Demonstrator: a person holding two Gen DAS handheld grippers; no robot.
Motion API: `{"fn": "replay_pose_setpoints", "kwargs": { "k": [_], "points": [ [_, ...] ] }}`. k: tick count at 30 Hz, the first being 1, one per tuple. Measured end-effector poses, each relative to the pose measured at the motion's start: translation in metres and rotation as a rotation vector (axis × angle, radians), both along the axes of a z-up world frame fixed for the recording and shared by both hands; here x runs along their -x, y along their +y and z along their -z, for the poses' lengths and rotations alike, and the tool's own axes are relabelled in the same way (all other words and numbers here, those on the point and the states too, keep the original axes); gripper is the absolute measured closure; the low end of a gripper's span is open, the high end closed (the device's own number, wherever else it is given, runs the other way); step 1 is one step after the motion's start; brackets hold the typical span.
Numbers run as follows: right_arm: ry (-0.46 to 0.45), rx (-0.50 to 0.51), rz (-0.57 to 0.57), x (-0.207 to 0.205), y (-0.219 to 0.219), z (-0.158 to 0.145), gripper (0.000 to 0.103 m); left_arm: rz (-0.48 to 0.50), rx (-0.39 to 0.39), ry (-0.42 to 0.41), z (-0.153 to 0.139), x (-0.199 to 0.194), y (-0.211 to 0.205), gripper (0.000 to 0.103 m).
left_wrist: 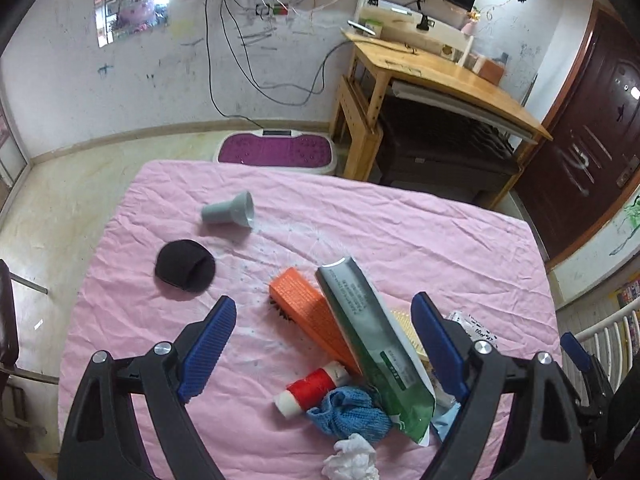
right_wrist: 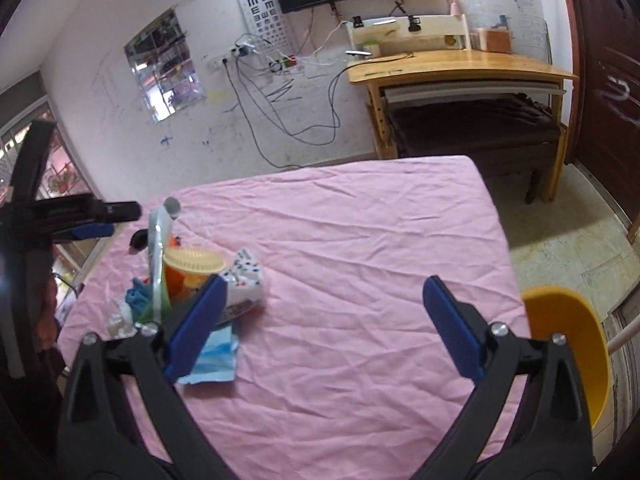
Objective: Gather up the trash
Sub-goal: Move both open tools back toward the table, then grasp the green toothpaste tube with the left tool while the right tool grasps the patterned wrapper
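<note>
A pile of trash lies on the pink tablecloth (left_wrist: 420, 232): an orange box (left_wrist: 316, 316), a green-grey pouch (left_wrist: 376, 352), a red thread spool (left_wrist: 312, 390), a blue cloth (left_wrist: 348, 416) and a crumpled white tissue (left_wrist: 352, 460). My left gripper (left_wrist: 323, 302) hangs open above the pile, holding nothing. A grey cup (left_wrist: 230, 214) lies on its side beyond a black round pad (left_wrist: 184, 266). My right gripper (right_wrist: 325, 282) is open over bare cloth, right of the pile, with a patterned white packet (right_wrist: 246, 276) and blue paper (right_wrist: 216, 356) by its left finger.
A wooden desk (right_wrist: 460, 68) stands by the far wall, with a dark door (right_wrist: 608, 80) to its right. A yellow chair (right_wrist: 568, 344) sits at the table's right edge. A purple footplate machine (left_wrist: 276, 152) lies on the floor beyond the table.
</note>
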State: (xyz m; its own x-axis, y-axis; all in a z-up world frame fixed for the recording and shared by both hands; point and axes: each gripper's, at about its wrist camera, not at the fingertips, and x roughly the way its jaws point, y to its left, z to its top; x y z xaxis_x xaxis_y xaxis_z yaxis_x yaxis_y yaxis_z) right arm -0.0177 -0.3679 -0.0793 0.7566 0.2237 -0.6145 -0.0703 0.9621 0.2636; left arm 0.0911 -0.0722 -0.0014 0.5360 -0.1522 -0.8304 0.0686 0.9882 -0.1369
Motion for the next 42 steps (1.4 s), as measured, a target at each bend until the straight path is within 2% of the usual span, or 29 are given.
{"fn": "replay_pose_setpoints", "kwargs": {
  "k": [6,12,14,16,18,22,28,32,34,35,39,42],
  "points": [
    [0.019,0.018,-0.035,-0.004,0.017,0.003,0.007,0.011,0.002,0.046,0.019,-0.008,-0.014,0.018],
    [0.029,0.021,-0.051,-0.007,0.02,0.006,0.007,0.01,0.003,0.057,0.029,-0.014,-0.018,0.02],
    [0.034,0.018,-0.05,-0.008,0.02,0.007,0.007,0.011,0.0,0.057,0.031,-0.014,-0.021,0.027],
    [0.038,0.021,-0.052,-0.01,0.02,0.007,0.007,0.016,-0.008,0.061,0.032,-0.014,-0.022,0.046],
    [0.038,0.022,-0.059,-0.012,0.023,0.007,0.007,0.025,-0.016,0.061,0.033,-0.012,-0.024,0.059],
    [0.044,0.015,-0.095,-0.019,0.033,0.005,0.007,0.036,0.025,0.038,0.027,-0.008,-0.02,0.075],
    [0.106,0.003,-0.152,-0.043,0.055,0.013,0.007,0.024,0.1,-0.018,0.007,0.002,0.002,0.079],
    [0.149,0.043,-0.173,-0.055,0.073,0.025,0.008,0.026,0.142,-0.044,-0.002,0.007,0.012,0.079],
    [0.164,0.067,-0.181,-0.061,0.08,0.029,0.038,0.035,0.153,-0.045,-0.004,0.007,0.012,0.079],
    [0.168,0.07,-0.182,-0.063,0.082,0.029,0.056,0.038,0.157,-0.045,-0.004,0.006,0.011,0.079],
    [0.166,0.12,-0.172,-0.063,0.087,0.027,0.068,0.055,0.171,-0.04,-0.002,0.006,0.011,0.079],
    [0.148,0.125,-0.162,-0.057,0.083,0.02,0.07,0.064,0.175,-0.047,-0.004,0.008,0.011,0.079]
  ]
}}
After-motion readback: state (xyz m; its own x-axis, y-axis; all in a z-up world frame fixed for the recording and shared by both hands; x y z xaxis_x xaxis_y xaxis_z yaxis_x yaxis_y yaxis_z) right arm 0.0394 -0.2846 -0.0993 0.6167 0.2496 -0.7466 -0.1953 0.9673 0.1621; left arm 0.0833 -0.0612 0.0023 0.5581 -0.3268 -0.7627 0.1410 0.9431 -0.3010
